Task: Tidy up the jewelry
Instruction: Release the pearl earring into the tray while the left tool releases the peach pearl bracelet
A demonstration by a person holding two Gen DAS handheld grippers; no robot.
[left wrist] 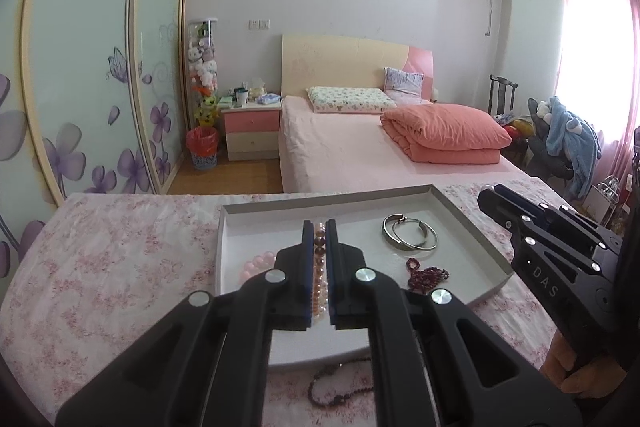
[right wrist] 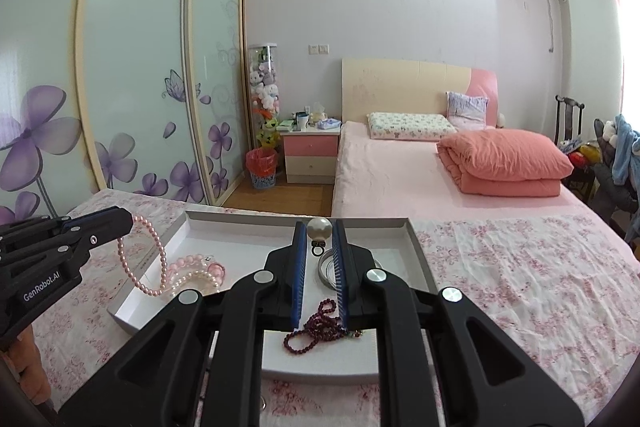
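A shallow white tray (left wrist: pixel 472 223) (right wrist: pixel 416 251) lies on a table with a pink floral cloth. My left gripper (left wrist: pixel 319 227) (right wrist: pixel 130 221) is shut on a pink pearl necklace (right wrist: pixel 160 259) that hangs over the tray's left edge. My right gripper (right wrist: pixel 319 227) (left wrist: pixel 486 193) is shut on a large pearl earring (right wrist: pixel 319 228) above the tray. In the tray lie silver hoop bangles (left wrist: pixel 410 237), a dark red bead bracelet (left wrist: pixel 426 275) (right wrist: pixel 316 327), and a pale pink bead bracelet (right wrist: pixel 196 265) (left wrist: pixel 258 265).
A dark bead necklace (left wrist: pixel 336 383) lies on the cloth (right wrist: pixel 520 267) in front of the tray. Behind the table are a pink bed (left wrist: pixel 360 143), a nightstand (left wrist: pixel 252 127), a red bin (left wrist: pixel 202 147) and sliding wardrobe doors (left wrist: pixel 100 67).
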